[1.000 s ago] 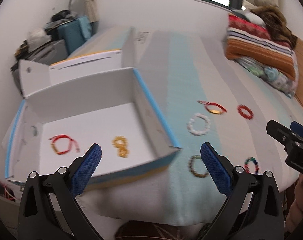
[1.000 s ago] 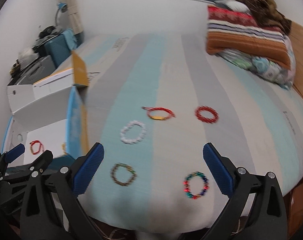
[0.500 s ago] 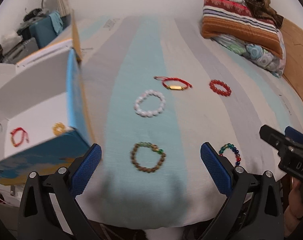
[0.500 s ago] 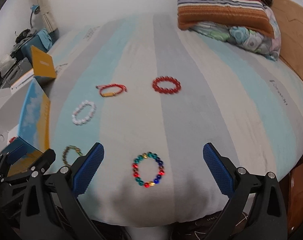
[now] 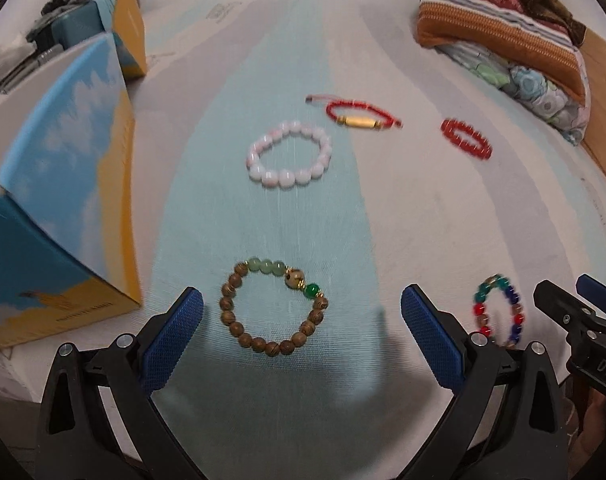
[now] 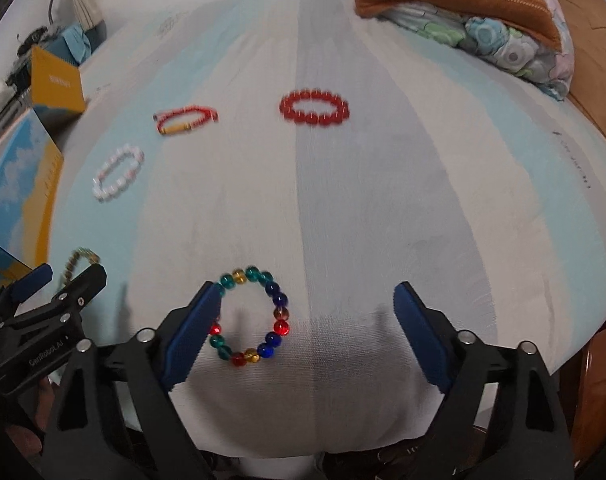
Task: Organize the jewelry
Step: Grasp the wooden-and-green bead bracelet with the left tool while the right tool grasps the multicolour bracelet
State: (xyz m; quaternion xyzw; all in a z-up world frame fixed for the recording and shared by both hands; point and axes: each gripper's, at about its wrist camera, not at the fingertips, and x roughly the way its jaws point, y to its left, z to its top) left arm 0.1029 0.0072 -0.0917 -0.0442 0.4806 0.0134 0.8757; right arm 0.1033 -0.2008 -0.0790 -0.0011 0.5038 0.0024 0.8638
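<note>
Two hand-held tools hover low over a striped bed (image 6: pixel 383 184) where five bracelets lie loose.

The left tool (image 5: pixel 301 320) is released, its blue pads spread wide on either side of a brown wooden-bead bracelet (image 5: pixel 273 307) with green stones, which lies flat between them at the near edge of the bed. A blue-and-yellow cardboard box (image 5: pixel 63 200) stands just beside it at 9 o'clock.

The right tool (image 6: pixel 305 332) is also released and empty. A multicoloured glass-bead bracelet (image 6: pixel 249 317) lies under it, off centre: its left pad overlaps the ring's left side, while the right pad stands well apart from the ring.

Farther up the bed, at 12 o'clock from the left tool, lie a white bead bracelet (image 5: pixel 289 154), a red cord bracelet with a gold tube (image 5: pixel 357 116), and, toward 1 o'clock, a red bead bracelet (image 5: pixel 466 139). Folded blankets (image 6: pixel 463 12) are piled at the far right.

The step in hand appears to be picking up the nearest bracelets for the box. To do it well, the right tool should likely shift toward 9 o'clock to centre on its ring, then both should descend until the pads touch the sheet and pinch one side of the beads, as the soft bedding may give.
</note>
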